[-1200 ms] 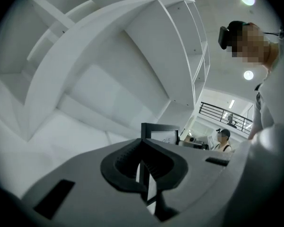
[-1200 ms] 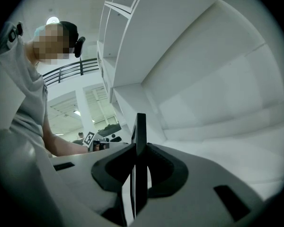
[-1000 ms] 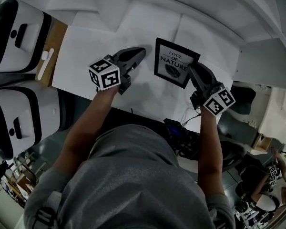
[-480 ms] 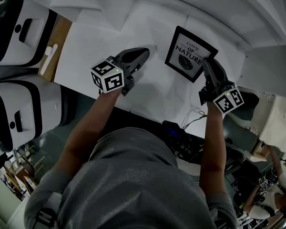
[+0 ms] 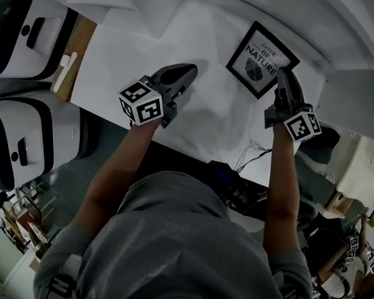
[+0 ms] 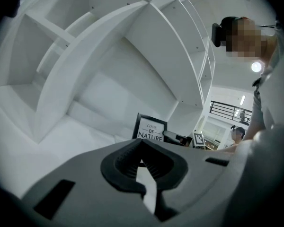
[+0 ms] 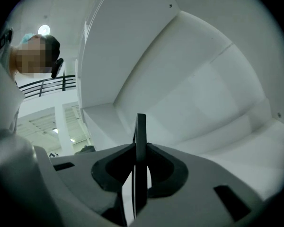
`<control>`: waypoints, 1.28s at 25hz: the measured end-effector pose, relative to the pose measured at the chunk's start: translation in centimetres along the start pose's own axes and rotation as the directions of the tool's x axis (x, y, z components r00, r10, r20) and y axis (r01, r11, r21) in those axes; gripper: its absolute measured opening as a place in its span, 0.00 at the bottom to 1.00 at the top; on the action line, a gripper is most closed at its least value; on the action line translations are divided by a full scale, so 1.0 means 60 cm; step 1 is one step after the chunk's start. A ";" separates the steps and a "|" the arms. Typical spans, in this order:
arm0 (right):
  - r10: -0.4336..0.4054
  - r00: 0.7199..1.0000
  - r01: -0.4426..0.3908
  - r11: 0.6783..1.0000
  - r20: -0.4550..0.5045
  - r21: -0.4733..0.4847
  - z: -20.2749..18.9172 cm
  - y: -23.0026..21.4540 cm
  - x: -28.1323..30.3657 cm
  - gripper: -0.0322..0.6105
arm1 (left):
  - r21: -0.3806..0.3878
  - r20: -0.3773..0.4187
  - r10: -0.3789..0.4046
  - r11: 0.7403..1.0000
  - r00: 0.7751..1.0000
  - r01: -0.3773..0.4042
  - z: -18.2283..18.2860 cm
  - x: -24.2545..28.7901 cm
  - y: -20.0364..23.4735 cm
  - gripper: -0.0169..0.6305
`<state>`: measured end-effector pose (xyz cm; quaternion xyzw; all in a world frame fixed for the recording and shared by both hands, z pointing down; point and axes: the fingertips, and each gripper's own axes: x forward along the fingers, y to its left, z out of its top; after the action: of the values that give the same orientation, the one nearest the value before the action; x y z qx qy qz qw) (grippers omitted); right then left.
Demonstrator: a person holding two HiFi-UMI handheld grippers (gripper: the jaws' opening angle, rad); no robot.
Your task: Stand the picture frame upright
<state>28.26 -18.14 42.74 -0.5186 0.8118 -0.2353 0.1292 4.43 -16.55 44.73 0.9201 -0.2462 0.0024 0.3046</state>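
A black picture frame point(image 5: 262, 58) with a white print reading "LOVE OF NATURE" is held over the white cloth at the table's far right. My right gripper point(image 5: 281, 78) is shut on its near edge; in the right gripper view the frame's edge point(image 7: 141, 141) stands as a thin dark strip pinched between the pads. In the left gripper view the frame point(image 6: 150, 129) shows upright ahead, with the right gripper point(image 6: 170, 135) at its side. My left gripper point(image 5: 190, 72) rests shut and empty on the cloth, left of the frame; its jaws meet at the tips point(image 6: 141, 142).
The white cloth point(image 5: 137, 61) covers the table. A wooden side board point(image 5: 71, 61) with a white utensil lies at the left edge. Two white machines point(image 5: 25, 30) stand left of it. White curved shelving point(image 6: 85, 56) rises behind the table. A cable point(image 5: 249, 154) hangs at the near edge.
The right gripper has carried the frame to the right and toward the table's far corner, and the frame has turned. The left gripper has stayed put.
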 end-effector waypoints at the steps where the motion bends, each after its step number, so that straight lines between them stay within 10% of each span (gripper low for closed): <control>1: -0.008 1.000 0.008 1.000 0.006 -0.006 0.005 -0.008 0.005 0.18 | -0.001 0.004 0.001 1.000 1.000 -0.001 0.001 0.000 0.000 0.04; 32: -0.028 0.998 0.042 0.966 0.058 -0.257 0.094 -0.155 0.165 0.18 | -0.002 0.031 0.037 0.999 0.999 -0.037 0.003 -0.004 0.002 0.04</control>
<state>33.85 -31.77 43.04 -0.5514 0.8224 -0.1160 0.0781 4.16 -16.62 44.60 0.9151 -0.2681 -0.0064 0.3011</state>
